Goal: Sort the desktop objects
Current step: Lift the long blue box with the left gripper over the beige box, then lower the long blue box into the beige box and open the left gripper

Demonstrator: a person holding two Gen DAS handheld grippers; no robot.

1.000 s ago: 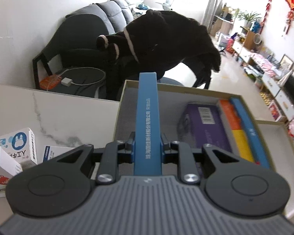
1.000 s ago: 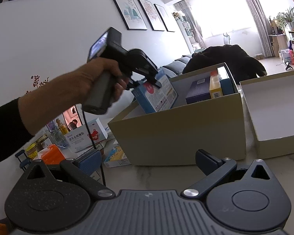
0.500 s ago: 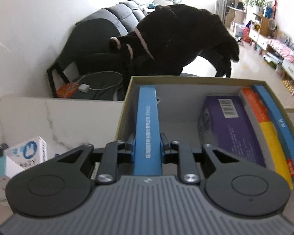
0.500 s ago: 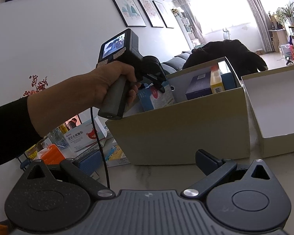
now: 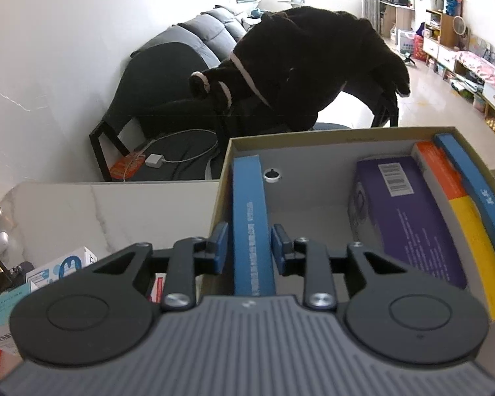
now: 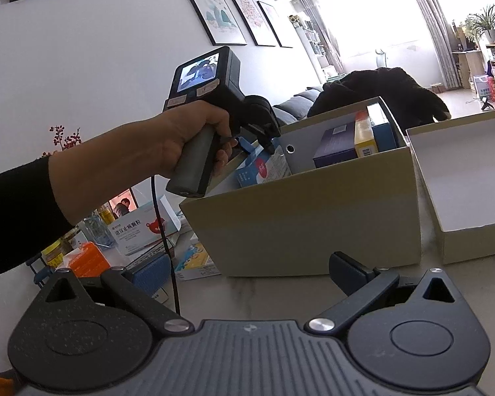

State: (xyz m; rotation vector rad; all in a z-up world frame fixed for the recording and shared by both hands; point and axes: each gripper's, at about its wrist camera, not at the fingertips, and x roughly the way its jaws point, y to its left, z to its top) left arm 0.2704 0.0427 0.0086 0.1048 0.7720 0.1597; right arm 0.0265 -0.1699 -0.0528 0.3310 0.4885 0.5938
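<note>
A slim blue box (image 5: 250,217) stands on edge inside the tan cardboard box (image 5: 313,132), close to its left wall. My left gripper (image 5: 250,250) straddles it with both pads a little off its sides, open. From the right wrist view, a hand holds the left gripper (image 6: 267,138) over the cardboard box (image 6: 307,217), above the blue box (image 6: 264,170). A purple box (image 5: 409,217), an orange-and-yellow box (image 5: 468,224) and another blue box (image 5: 478,191) stand at the right side. My right gripper (image 6: 247,270) hangs open and empty above the table in front.
The box lid (image 6: 462,178) lies open-side up to the right. Loose medicine boxes (image 6: 138,231) and an orange pack (image 6: 89,259) crowd the marble table (image 5: 99,214) at the left. A black plush heap (image 5: 307,66) sits on chairs beyond the table edge.
The left gripper lowered the slim blue box into the cardboard box against its left wall, then its fingers parted off the box. The right gripper stayed still.
</note>
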